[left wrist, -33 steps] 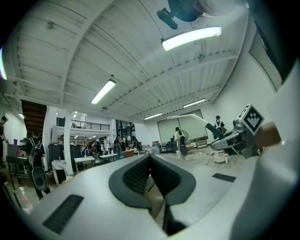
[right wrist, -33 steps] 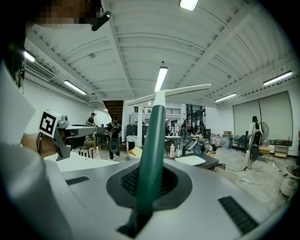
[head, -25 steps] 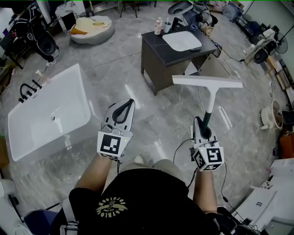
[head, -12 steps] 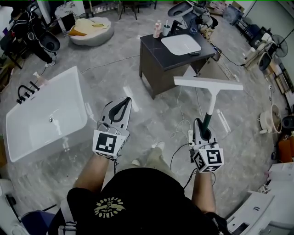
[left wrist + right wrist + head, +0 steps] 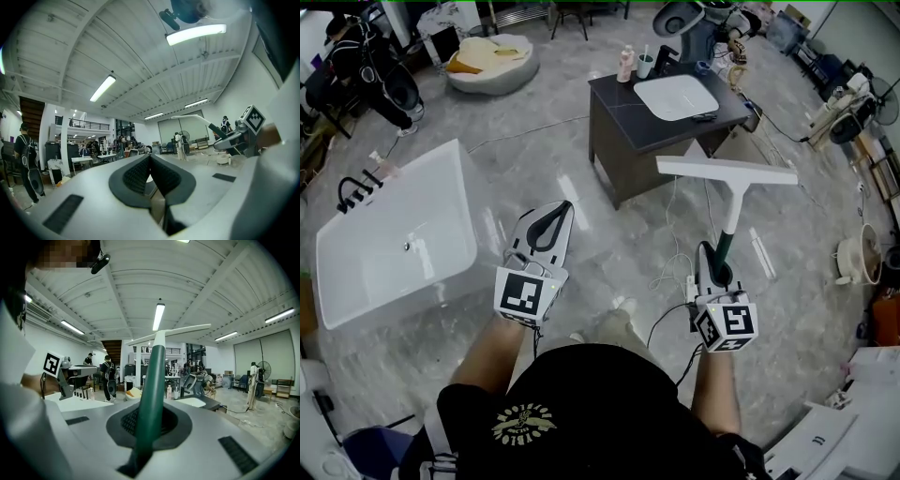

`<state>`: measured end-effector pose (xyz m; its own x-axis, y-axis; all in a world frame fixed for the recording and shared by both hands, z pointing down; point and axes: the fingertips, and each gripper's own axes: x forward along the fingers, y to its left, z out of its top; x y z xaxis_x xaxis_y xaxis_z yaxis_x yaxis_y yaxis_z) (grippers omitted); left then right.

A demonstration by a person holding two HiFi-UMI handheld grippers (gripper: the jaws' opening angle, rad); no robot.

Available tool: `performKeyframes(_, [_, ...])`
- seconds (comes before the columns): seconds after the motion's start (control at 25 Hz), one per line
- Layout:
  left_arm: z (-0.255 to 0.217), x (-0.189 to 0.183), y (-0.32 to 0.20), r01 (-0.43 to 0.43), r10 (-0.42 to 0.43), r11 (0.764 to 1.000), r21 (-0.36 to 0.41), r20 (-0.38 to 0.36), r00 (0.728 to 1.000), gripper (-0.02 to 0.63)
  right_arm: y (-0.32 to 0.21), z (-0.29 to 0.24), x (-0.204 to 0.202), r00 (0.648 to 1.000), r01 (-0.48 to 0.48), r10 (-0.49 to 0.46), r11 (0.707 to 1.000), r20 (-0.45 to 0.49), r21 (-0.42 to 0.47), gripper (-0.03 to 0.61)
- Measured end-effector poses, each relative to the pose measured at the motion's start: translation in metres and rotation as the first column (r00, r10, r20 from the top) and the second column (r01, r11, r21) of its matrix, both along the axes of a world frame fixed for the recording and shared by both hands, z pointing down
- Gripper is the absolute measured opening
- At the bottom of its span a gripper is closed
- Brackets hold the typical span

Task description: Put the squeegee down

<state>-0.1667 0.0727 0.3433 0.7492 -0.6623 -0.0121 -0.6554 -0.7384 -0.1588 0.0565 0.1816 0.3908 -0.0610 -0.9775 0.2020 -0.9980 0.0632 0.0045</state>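
Observation:
A squeegee (image 5: 727,171) with a white blade and dark green handle (image 5: 724,246) sticks out ahead of my right gripper (image 5: 717,267), which is shut on the handle. In the right gripper view the green handle (image 5: 152,394) rises between the pads and the white blade (image 5: 168,333) crosses above it. My left gripper (image 5: 551,217) is held level at the left, shut with nothing between its pads (image 5: 151,174). From the left gripper view the right gripper (image 5: 236,137) with the squeegee (image 5: 190,117) shows at the right.
A dark vanity cabinet (image 5: 628,141) with a white basin (image 5: 677,97) and bottles (image 5: 626,64) stands ahead. A white bathtub (image 5: 394,239) is on the floor at the left. Cables (image 5: 680,262) lie on the grey floor. A person with a backpack (image 5: 356,61) stands far left.
Both grippers and the person have moved forward over the floor, so the cabinet and bathtub shifted slightly in view. The grip on the squeegee is unchanged.

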Motion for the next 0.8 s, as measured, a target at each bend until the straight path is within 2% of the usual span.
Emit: performKeyframes(0.8, [0.008, 0.078, -0.083, 0.029, -0.028, 0.999, -0.031, 0.037, 0.999, 0.023, -0.089, 0.000, 0.075, 0.998, 0.050, -0.049, 0.999, 0.027, -0.013, 0.028])
